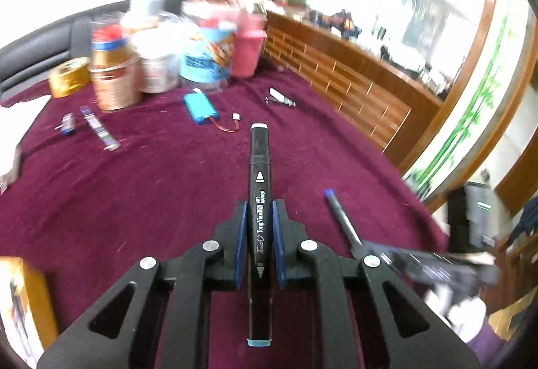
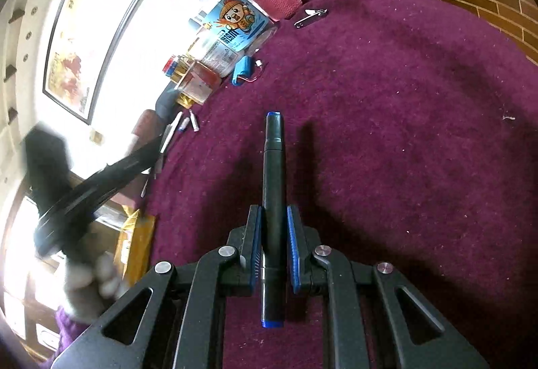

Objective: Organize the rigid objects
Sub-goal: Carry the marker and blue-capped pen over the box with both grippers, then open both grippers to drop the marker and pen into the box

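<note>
My left gripper (image 1: 259, 211) is shut on a black art marker (image 1: 258, 187) with teal end caps, held lengthwise above the maroon tablecloth (image 1: 151, 184). My right gripper (image 2: 274, 217) is shut on a black marker with blue ends (image 2: 274, 174), also held lengthwise above the cloth. The right gripper with its blue-tipped marker (image 1: 339, 214) shows blurred at the lower right of the left wrist view. The left gripper (image 2: 101, 180) shows blurred at the left of the right wrist view.
On the cloth lie a blue battery pack with red wire (image 1: 201, 105), nail clippers (image 1: 280, 98), a striped strip (image 1: 99, 128) and a small part (image 1: 68, 124). Jars and bottles (image 1: 208, 49), a pink bottle (image 1: 247, 46) and gold tape (image 1: 69, 77) stand at the back. A yellow box (image 1: 20, 305) sits at left.
</note>
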### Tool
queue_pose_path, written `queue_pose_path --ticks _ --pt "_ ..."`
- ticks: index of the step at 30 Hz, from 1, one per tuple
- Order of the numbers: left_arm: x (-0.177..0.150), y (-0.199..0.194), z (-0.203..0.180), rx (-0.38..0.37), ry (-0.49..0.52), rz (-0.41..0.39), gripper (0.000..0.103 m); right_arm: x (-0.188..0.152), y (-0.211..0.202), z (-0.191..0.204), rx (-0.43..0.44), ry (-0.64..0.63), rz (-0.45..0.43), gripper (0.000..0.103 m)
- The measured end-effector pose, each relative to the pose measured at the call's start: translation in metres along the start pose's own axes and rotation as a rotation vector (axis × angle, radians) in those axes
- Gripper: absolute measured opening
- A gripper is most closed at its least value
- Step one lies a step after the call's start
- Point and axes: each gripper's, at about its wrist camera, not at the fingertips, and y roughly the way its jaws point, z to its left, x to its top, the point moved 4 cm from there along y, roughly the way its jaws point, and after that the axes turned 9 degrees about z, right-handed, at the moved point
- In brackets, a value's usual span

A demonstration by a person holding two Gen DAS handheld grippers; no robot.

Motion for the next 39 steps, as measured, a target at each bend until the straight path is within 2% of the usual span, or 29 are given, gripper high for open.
queue_pose_path --ticks 5,8,10,12,16,19,25,29,31,35,39 --pt "-0.062 -0.086 0.055 -0.002 -0.162 -0.076 0.012 -0.002 0.002 0.005 -0.079 -0.033 -0.001 0.013" --pt "-0.11 -0.135 0.097 0.056 -0.256 -0.109 0.012 -0.005 0.003 0.011 -0.133 -0.072 0.002 0.013" --pt "-0.146 -0.165 0.129 0.142 -0.325 -0.127 0.012 -0.007 0.003 0.015 -0.164 -0.088 0.012 0.013" --pt "-0.171 -0.178 0.155 0.186 -0.391 -0.122 0.012 -0.014 0.001 0.027 -0.188 -0.107 0.025 0.013" --pt "-0.221 -0.188 0.203 0.264 -0.539 -0.094 0.012 -0.033 -0.008 0.075 -0.128 -0.174 0.044 0.013" --pt "-0.249 -0.186 0.224 0.276 -0.621 -0.063 0.012 -0.05 -0.003 0.123 -0.079 -0.248 0.076 0.013" --pt "-0.269 -0.173 0.241 0.289 -0.671 -0.021 0.013 -0.104 0.047 0.222 0.059 -0.368 0.236 0.013" --pt "-0.263 -0.165 0.241 0.308 -0.646 -0.01 0.013 -0.15 0.088 0.275 0.143 -0.421 0.372 0.013" --pt "-0.27 -0.173 0.239 0.319 -0.64 -0.019 0.016 -0.168 0.109 0.295 0.168 -0.435 0.432 0.013" --pt "-0.273 -0.181 0.237 0.316 -0.63 -0.054 0.026 -0.2 0.156 0.331 0.138 -0.486 0.513 0.013" --pt "-0.276 -0.199 0.23 0.317 -0.617 -0.124 0.038 -0.215 0.192 0.343 0.084 -0.492 0.552 0.013"
